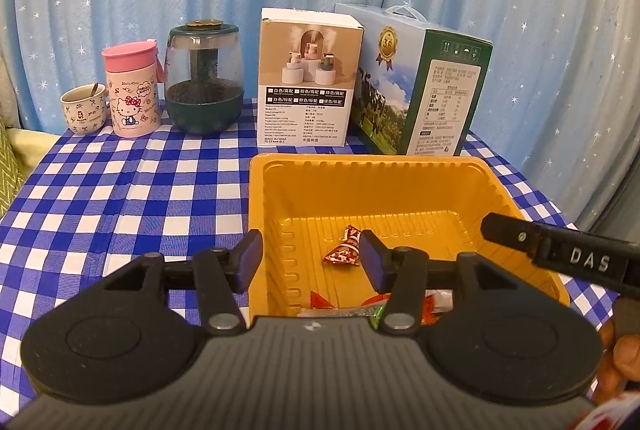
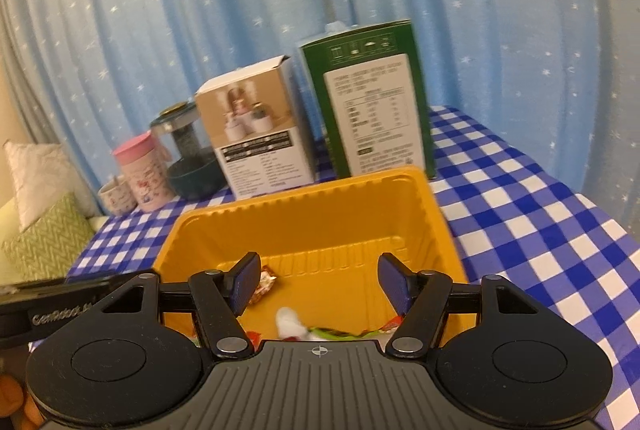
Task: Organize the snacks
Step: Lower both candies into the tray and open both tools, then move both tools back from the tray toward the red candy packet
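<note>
Snacks [image 1: 343, 250] lie inside yellow tray [image 1: 360, 166] on checked surface [image 1: 120, 190]. Left gripper [image 1: 310, 256] and right gripper [image 2: 318, 280] hover over tray, jaws apart, gripping nothing. No loose snack visible on cloth; sorting judged nearly complete.

Free room over the yellow tray, crowded back row

The yellow tray [image 1: 400, 186] is open from above, and only wrapped snacks [image 1: 344, 250] lie on its floor. Behind it the humidifier box [image 1: 306, 78] and the milk carton [image 1: 416, 86] stand just beside each other like a wall. Left of the tray the checkered tablecloth [image 1: 132, 190] is bare up to the glass jar [image 1: 204, 78], the pink tumbler [image 1: 132, 90] and the cup [image 1: 84, 108].
</note>
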A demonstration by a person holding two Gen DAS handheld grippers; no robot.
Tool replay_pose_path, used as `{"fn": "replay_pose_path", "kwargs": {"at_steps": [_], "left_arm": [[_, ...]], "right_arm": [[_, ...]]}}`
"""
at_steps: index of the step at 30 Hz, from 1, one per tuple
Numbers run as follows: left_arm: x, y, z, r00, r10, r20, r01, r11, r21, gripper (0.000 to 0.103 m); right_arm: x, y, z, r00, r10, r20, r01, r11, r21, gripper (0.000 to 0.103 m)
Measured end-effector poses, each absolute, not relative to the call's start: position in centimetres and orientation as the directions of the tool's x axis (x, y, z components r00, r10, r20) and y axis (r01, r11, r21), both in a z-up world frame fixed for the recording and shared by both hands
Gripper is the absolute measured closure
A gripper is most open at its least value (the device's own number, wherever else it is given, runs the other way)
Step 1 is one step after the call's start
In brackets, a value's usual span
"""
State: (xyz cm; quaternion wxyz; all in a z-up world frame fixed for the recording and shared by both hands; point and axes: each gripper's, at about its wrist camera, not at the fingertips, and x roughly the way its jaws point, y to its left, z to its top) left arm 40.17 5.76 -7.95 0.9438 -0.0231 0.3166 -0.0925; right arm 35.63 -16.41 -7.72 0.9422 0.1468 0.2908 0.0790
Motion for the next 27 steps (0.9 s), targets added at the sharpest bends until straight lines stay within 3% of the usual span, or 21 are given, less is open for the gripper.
{"fn": "replay_pose_path", "kwargs": {"at_steps": [9, 27], "left_arm": [[40.1, 5.3, -7.8, 0.779, -0.194, -0.596, 0.170, 0.981, -0.096, 0.052], [35.5, 4.6, -6.6, 0.784, -0.185, -0.593, 0.182, 0.981, -0.065, 0.033]], "right_arm": [[35.5, -16.8, -7.7, 0.821, 0.225, -0.526, -0.050, 0.944, 0.325, 0.038], [31.8, -18.8, -7.0, 0.835, 0.199, -0.514, -0.041, 0.952, 0.302, 0.038]]}}
